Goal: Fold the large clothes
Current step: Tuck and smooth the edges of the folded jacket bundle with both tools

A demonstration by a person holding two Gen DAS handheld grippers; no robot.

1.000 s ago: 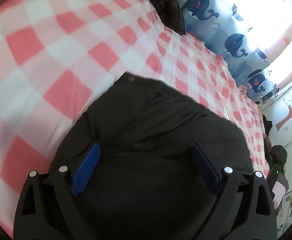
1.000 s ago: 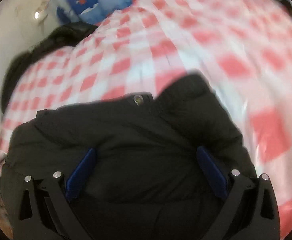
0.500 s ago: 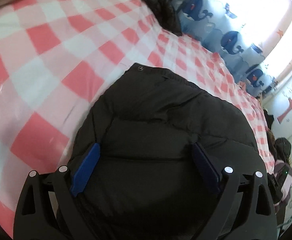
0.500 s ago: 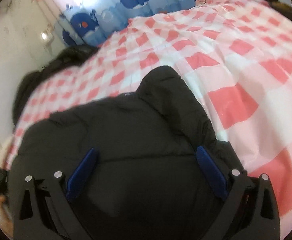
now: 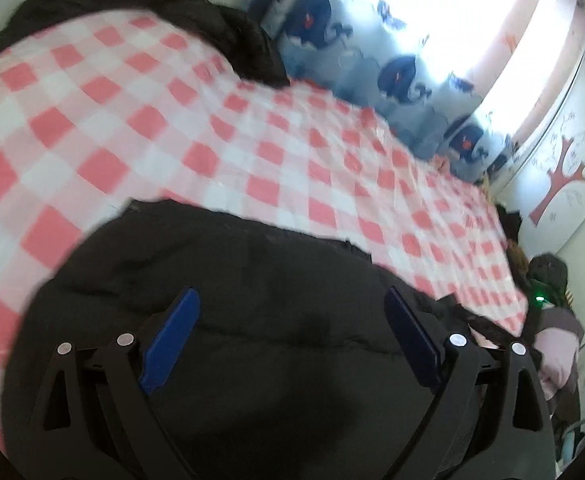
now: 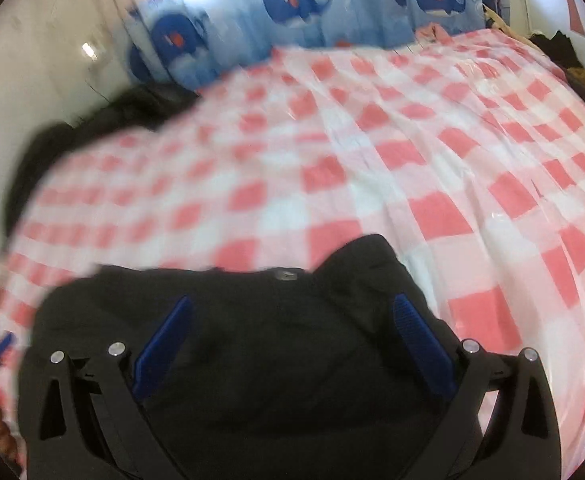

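I have the black puffer jacket (image 5: 252, 320) bunched up right under both tools, lying on the bed with its pink-and-white checked cover (image 5: 140, 128); its far edge with the snap button (image 6: 286, 276) sits just ahead of my right side. My left hand-held gripper (image 5: 292, 336) has its blue pads spread wide with padded fabric filling the space between them, and my right hand-held gripper (image 6: 290, 340) stands the same way, jaws apart over the cloth, so I judge neither is pinching anything yet. Both views are smeared, so I can't tell exactly how the layers lie beneath me. The main risk I see is closing on only the slippery outer shell: the quilted fill is thick and springy, and a shallow bite could slide out once I lift or drag. If the two sides grab at uneven depths, the fold would come out skewed. The glossy cover could also ride along with the jacket and wrinkle beneath it. A second dark garment (image 5: 248, 44) lies near the whale-print curtain (image 6: 292, 4), well apart from my work.
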